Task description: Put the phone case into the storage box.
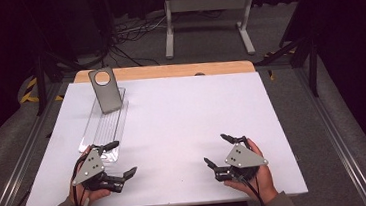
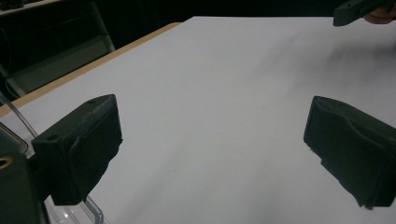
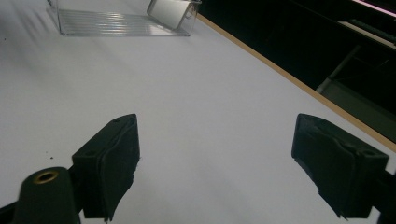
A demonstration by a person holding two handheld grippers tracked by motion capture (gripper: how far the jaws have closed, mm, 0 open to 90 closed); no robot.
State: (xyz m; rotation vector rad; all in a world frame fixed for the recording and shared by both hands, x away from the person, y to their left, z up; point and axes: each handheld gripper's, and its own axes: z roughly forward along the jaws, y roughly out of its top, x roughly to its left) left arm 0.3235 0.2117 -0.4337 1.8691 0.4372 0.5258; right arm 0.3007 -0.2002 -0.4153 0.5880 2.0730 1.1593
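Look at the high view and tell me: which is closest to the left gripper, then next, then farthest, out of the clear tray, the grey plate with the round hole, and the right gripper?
From the left gripper:
1. Clear tray: its near end lies right beside the gripper, left side of the table.
2. Right gripper: across the white table, on the near right.
3. Grey plate with the round hole: leaning at the tray's far end.

The last two are fairly close.

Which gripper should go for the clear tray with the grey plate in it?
Left, probably. The left gripper sits open right by the clear tray's near end; the right gripper, also open, is across the table.

The clear tray [image 3: 121, 22] is cut off by the top edge.
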